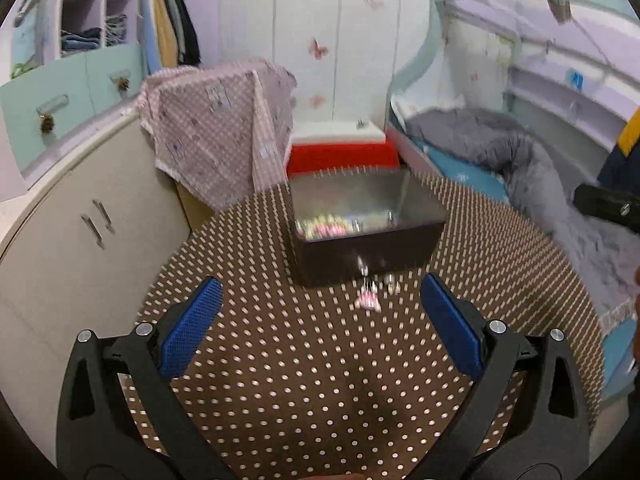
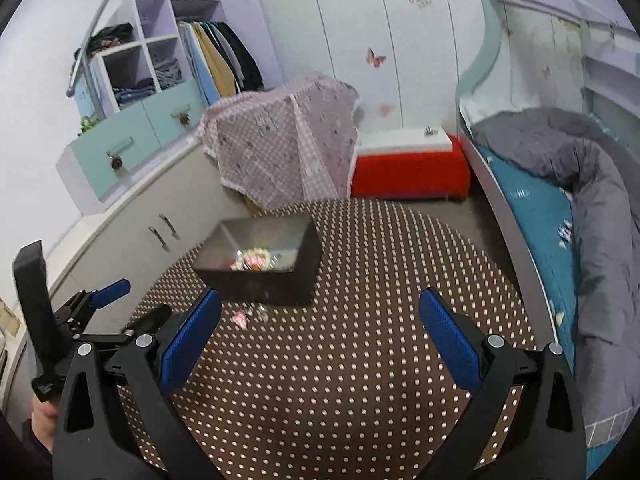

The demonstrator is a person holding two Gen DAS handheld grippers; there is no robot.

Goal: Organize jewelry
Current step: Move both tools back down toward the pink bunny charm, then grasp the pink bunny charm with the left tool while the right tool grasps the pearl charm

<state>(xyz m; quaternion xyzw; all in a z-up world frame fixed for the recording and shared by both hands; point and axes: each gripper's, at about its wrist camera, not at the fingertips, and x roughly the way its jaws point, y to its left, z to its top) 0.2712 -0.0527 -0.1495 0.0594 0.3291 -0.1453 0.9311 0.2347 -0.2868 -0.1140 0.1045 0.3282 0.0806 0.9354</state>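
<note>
A dark open box (image 1: pixel 362 254) stands on a brown polka-dot round table (image 1: pixel 304 380); pastel bead jewelry (image 1: pixel 326 229) lies inside it. A small pink piece (image 1: pixel 368 300) and a silvery piece (image 1: pixel 391 285) lie on the cloth just in front of the box. My left gripper (image 1: pixel 320 312) is open and empty, a short way in front of these pieces. In the right wrist view the box (image 2: pixel 276 284) is ahead to the left, with the loose pieces (image 2: pixel 248 316) in front of it. My right gripper (image 2: pixel 320 316) is open and empty. The left gripper's fingers (image 2: pixel 110 294) show at the left edge.
A cloth-covered item (image 2: pixel 288 144) and a red-and-white bench (image 2: pixel 410 168) stand behind the table. A bed with a grey duvet (image 2: pixel 580 208) runs along the right. Beige cabinets (image 1: pixel 80 240) line the left. The table edge (image 2: pixel 516 280) curves off to the right.
</note>
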